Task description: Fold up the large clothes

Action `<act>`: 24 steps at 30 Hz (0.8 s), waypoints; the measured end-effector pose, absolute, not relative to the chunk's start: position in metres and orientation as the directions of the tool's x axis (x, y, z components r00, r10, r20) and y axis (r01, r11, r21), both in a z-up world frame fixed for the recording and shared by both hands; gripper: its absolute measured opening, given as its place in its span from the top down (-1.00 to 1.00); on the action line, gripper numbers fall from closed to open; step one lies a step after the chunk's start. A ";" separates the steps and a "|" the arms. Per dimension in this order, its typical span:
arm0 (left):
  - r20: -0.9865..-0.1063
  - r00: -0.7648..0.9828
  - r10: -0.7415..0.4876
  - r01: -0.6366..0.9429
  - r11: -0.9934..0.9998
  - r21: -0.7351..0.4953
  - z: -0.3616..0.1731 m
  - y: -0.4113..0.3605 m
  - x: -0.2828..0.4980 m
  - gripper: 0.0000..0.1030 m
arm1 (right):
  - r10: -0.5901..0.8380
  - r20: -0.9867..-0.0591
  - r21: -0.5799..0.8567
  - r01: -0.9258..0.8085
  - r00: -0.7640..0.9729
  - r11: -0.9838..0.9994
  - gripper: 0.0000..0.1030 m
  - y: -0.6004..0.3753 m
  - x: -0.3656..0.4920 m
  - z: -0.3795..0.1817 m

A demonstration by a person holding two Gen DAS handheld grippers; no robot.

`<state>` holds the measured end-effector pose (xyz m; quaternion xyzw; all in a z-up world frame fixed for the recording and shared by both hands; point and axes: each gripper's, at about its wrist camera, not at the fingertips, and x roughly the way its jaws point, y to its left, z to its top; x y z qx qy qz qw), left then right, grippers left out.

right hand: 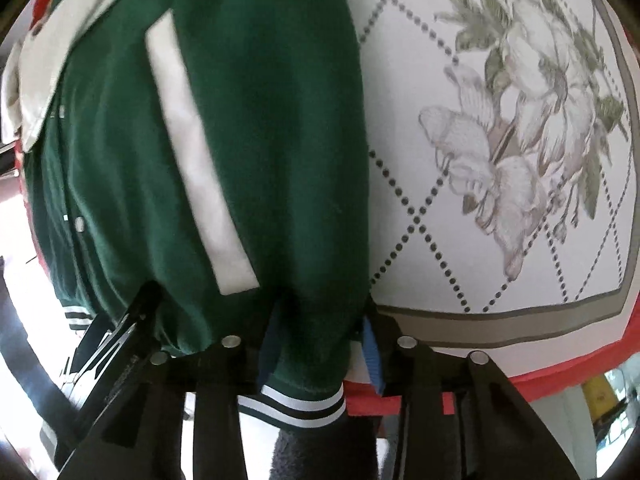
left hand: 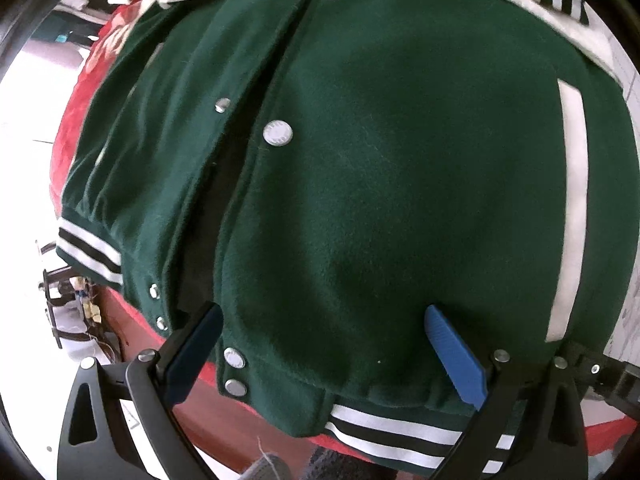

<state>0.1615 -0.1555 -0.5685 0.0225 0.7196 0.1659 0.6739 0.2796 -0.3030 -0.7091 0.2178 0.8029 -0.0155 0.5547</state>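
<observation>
A green varsity jacket [left hand: 400, 168] filled most of the left wrist view, lying front up with its snap placket running from the top centre down to the lower left and a white pocket welt [left hand: 572, 208] at the right edge. The left gripper [left hand: 324, 316] had its jaws spread wide over the lower hem, blue pads resting on the cloth without pinching it. In the right wrist view the jacket occupied the left half of the frame, and the right gripper [right hand: 320, 320] had its jaws closed in on a gathered fold of green fabric just above the striped ribbed hem [right hand: 292, 404] (white and dark bands). A floral quilted cover [right hand: 500, 140] filled the right half, edged in red at the lower right.
</observation>
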 end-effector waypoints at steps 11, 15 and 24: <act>-0.840 0.107 0.533 -0.148 0.844 0.516 -0.485 -0.264 0.149 -1.00 | 0.199 -0.980 0.188 0.343 0.004 0.921 -0.30 -0.405 0.316 -0.648; -0.815 0.110 0.569 -0.151 0.820 0.552 -0.474 -0.291 0.142 -1.00 | 0.043 -0.993 0.082 0.395 0.106 0.915 -0.30 -0.477 0.332 -0.627; -0.785 0.103 0.612 -0.007 0.789 0.614 -0.509 -0.325 0.135 -1.00 | -0.005 -0.987 0.070 0.461 0.159 0.885 -0.30 -0.609 0.373 -0.637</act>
